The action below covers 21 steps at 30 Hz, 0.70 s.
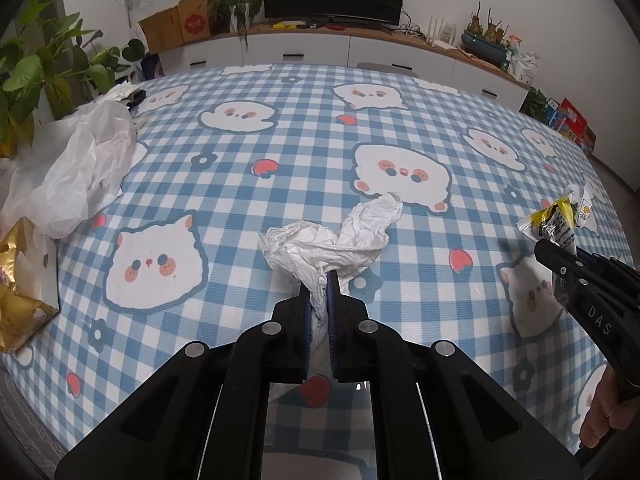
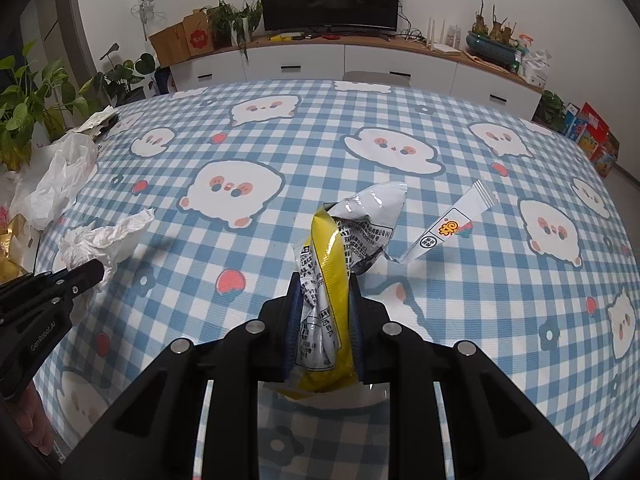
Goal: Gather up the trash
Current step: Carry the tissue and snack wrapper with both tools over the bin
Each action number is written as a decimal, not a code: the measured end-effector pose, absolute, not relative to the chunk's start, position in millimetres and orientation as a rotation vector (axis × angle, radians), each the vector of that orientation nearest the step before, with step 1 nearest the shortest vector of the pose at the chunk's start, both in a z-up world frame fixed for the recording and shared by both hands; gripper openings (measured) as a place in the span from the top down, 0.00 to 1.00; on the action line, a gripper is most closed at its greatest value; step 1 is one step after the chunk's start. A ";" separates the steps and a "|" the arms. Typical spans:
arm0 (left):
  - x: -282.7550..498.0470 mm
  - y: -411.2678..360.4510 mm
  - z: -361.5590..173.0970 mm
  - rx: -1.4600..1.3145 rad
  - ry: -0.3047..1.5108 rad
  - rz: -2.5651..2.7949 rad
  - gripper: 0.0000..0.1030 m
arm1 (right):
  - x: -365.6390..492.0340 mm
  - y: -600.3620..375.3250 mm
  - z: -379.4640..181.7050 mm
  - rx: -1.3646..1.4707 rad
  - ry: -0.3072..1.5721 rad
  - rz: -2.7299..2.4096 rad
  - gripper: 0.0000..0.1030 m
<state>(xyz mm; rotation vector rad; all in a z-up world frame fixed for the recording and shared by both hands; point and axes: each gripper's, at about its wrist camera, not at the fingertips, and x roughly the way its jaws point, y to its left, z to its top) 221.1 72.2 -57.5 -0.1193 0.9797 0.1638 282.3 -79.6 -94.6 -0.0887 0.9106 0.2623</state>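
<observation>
Already both grippers carry trash above the checked tablecloth (image 1: 280, 128). At the table's left edge lies a crumpled white plastic bag (image 1: 76, 168), slack and partly open, though what it holds cannot be made out; just beside it, nearer the camera, sits a gold foil packet (image 1: 20, 312), its contents likewise hidden. The left gripper (image 1: 319, 292) is clamped on a crumpled white tissue (image 1: 328, 240): a twisted tail of the paper runs down between the blue pads, which sit nearly together, while the bulk of the wad fans out beyond the fingertips, clear of the cloth. The same tissue shows at the left of the right wrist view (image 2: 104, 236), sticking out past the tip of the left gripper. The right gripper (image 2: 324, 292) is closed tight on a yellow and white snack wrapper (image 2: 332, 264); the printed film is pinched between its pads, bunches below them toward the camera, and its silver inner side flares open above the fingertips. A narrow white sachet (image 2: 452, 224) with an orange mark sticks out to the right of the wrapper, and whether it is joined to it or rests on the cloth cannot be told. A person's fingers (image 1: 604, 412) show on the right gripper's handle.
</observation>
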 end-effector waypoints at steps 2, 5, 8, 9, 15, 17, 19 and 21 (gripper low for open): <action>215.1 70.8 -55.5 -0.133 0.977 0.153 0.94 | 275.7 -82.0 -91.7 -0.084 0.905 0.257 0.81; 204.3 66.6 -50.3 -0.133 0.965 0.146 0.94 | 265.4 -84.3 -85.7 -0.087 0.893 0.253 0.81; 193.5 62.5 -43.4 -0.122 0.948 0.146 0.94 | 254.4 -86.4 -78.5 -0.092 0.877 0.253 0.81; 189.8 61.5 -41.4 -0.120 0.943 0.144 0.94 | 250.0 -87.3 -76.3 -0.091 0.872 0.254 0.81; 170.2 53.4 -33.0 -0.122 0.921 0.129 0.94 | 221.1 -90.5 -67.8 -0.091 0.852 0.258 0.81; 163.6 49.6 -29.2 -0.123 0.912 0.123 0.94 | 210.5 -91.3 -63.8 -0.087 0.843 0.264 0.81; 155.6 45.3 -24.9 -0.126 0.902 0.118 0.94 | 200.7 -92.5 -60.6 -0.083 0.838 0.270 0.81; 147.3 40.7 -21.5 -0.130 0.898 0.114 0.94 | 190.5 -92.5 -58.5 -0.084 0.835 0.273 0.81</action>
